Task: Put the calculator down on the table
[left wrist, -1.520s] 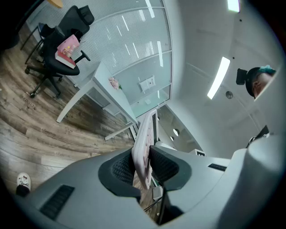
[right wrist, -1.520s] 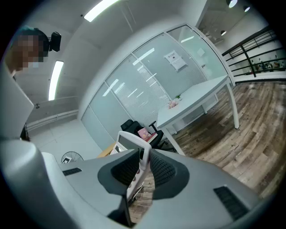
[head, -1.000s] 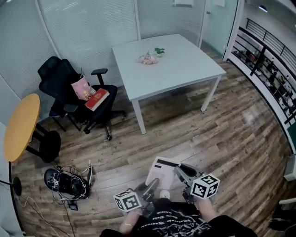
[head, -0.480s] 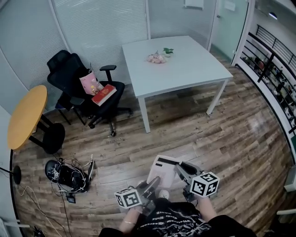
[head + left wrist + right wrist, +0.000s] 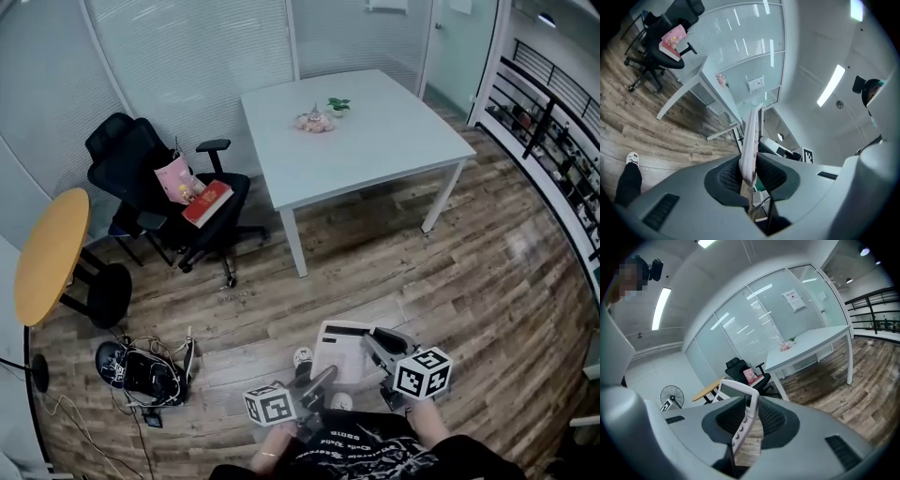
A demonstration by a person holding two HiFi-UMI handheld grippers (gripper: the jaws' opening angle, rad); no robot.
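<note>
The left gripper (image 5: 322, 377) and right gripper (image 5: 375, 339) are both clamped on the calculator (image 5: 339, 356), at its near and right edges. It is held well short of the white table (image 5: 375, 141). Open wooden floor (image 5: 375, 262) runs to the table's near edge. An office chair (image 5: 150, 187) stands left of the table.

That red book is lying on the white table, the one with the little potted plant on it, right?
Not quite. The red book lies on the seat of the black office chair, beside a pink bag, not on the table; the head view shows it. The little potted plant does stand on the white table.
</note>
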